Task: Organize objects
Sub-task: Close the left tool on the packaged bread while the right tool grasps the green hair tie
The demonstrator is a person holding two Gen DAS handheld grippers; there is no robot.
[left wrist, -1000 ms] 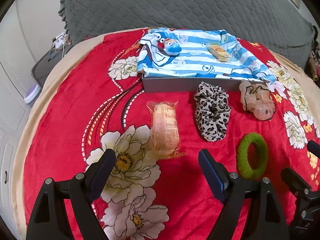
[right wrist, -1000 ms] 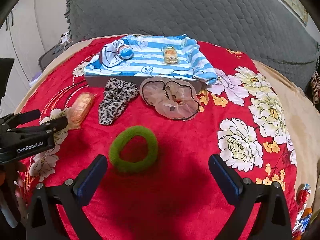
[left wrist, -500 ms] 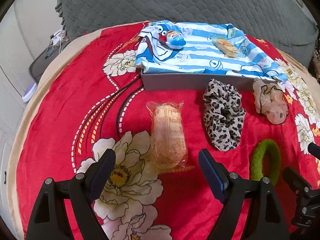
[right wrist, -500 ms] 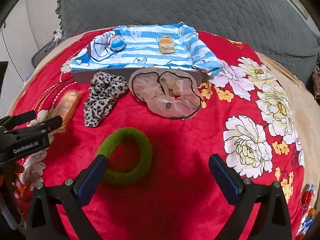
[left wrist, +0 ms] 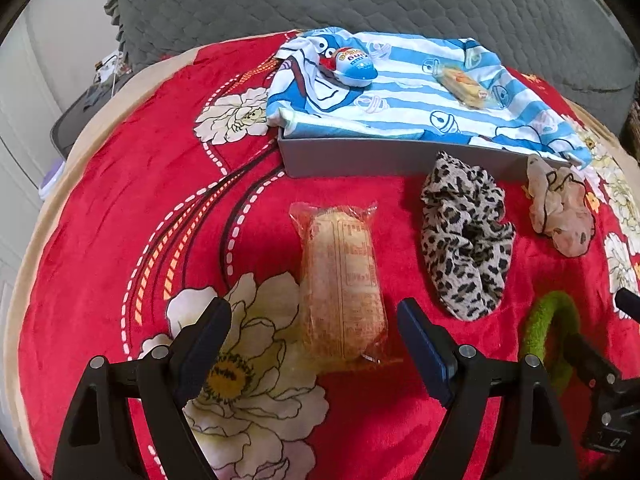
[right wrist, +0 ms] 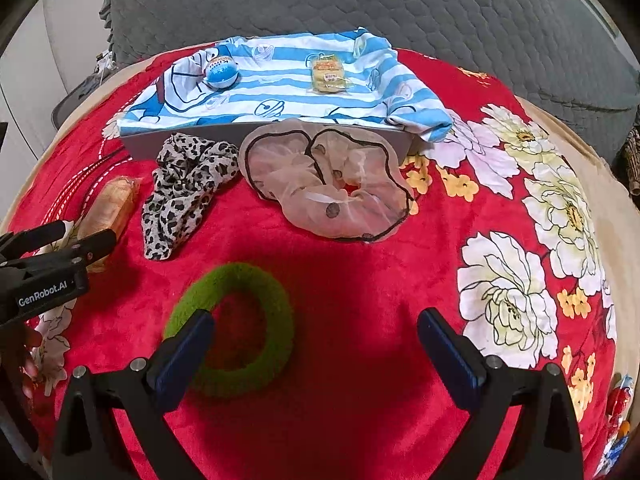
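Leopard scrunchie [left wrist: 466,240] beside snack pkt [left wrist: 344,280]

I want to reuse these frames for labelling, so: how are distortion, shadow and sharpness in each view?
Left wrist view: strong fisheye bending, dark corners, the wrapped snack sharp, soft even light. Right wrist view: same curvature, a dark shadow on the red blanket around the green ring, no glare, the far grey quilt still fairly crisp.
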